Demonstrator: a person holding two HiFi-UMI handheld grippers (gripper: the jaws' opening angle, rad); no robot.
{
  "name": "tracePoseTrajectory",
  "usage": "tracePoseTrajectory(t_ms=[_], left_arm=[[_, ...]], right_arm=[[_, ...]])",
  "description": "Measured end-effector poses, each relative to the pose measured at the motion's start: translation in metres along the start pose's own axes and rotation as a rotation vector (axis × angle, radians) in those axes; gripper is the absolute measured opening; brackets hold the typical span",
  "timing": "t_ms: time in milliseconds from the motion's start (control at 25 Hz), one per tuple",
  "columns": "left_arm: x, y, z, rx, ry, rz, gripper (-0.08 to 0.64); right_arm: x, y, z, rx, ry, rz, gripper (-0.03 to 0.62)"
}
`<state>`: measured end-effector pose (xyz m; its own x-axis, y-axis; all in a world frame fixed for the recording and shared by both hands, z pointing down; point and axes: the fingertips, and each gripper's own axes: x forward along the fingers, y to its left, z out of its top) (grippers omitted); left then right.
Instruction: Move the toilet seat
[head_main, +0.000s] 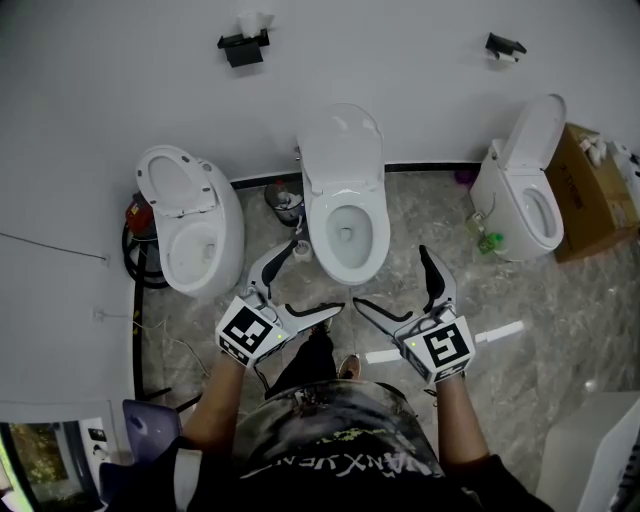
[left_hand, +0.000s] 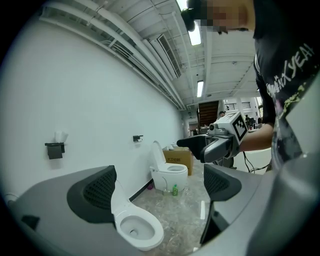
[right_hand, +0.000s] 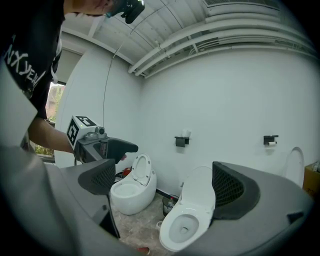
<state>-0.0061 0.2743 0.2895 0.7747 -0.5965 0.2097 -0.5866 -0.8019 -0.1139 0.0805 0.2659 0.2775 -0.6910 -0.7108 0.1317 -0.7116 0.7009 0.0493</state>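
The middle white toilet (head_main: 345, 225) stands against the wall, its lid (head_main: 341, 145) raised and the seat ring lying on the bowl. My left gripper (head_main: 315, 275) and right gripper (head_main: 392, 277) hover side by side in front of it, both open and empty, touching nothing. In the left gripper view that toilet (left_hand: 136, 231) shows low between the wide-apart jaws of the left gripper (left_hand: 160, 185), with the right gripper (left_hand: 220, 142) beyond. The right gripper (right_hand: 165, 185) frames the same toilet (right_hand: 187, 220), with the left gripper (right_hand: 97, 142) at its left.
A rounded toilet (head_main: 192, 225) with lid up stands at the left, a third toilet (head_main: 525, 190) at the right beside a cardboard box (head_main: 590, 190). A small bin (head_main: 285, 200) sits between the left and middle toilets. A green bottle (head_main: 488, 240) and a white strip (head_main: 500, 332) lie on the floor.
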Motion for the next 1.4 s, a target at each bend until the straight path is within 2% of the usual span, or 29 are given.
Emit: tracePoseTrajectory(t_ms=[760,1400], left_arm=[[0.029,0.044,-0.014,-0.020,0.002,-0.010,0.534],[0.090,0.134,-0.033,-0.078,0.035,-0.038,0.534]], right_arm=[[0.045,-0.028,-0.010,-0.007,0.045,-0.001,0.584],[0.129,-0.094,-0.021,0.018,0.095,-0.010,0.584]])
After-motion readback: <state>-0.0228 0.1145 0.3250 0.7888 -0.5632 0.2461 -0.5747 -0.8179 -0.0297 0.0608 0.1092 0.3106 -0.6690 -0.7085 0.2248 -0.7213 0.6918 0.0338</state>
